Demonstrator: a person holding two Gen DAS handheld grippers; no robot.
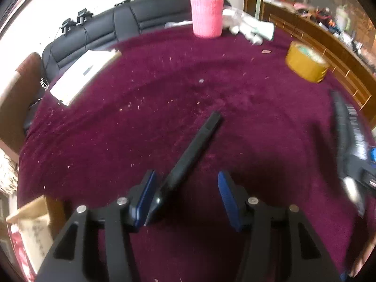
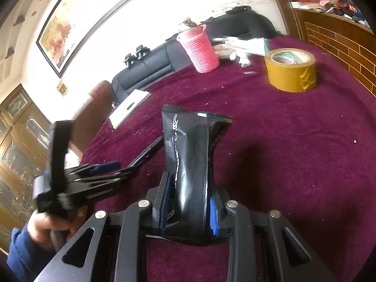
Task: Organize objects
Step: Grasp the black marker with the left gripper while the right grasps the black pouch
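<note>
A black marker pen [image 1: 192, 155] lies on the maroon tablecloth [image 1: 117, 141], its near end between the jaws of my left gripper [image 1: 186, 188], which is open around it, the pen close to the left pad. My right gripper [image 2: 190, 202] is shut on a black foil pouch [image 2: 190, 150] and holds it upright above the cloth. In the right wrist view the left gripper [image 2: 110, 166] shows at the left with the pen [image 2: 150, 151] by its tips. The pouch also shows at the right edge of the left wrist view [image 1: 350, 129].
A pink knitted holder [image 1: 206, 11] stands at the far side of the table, with white wrappers [image 1: 249, 27] beside it. A brown tape roll [image 1: 305, 61] sits at the right. A white box [image 1: 82, 75] lies at the left edge. A black sofa [image 1: 105, 30] is behind.
</note>
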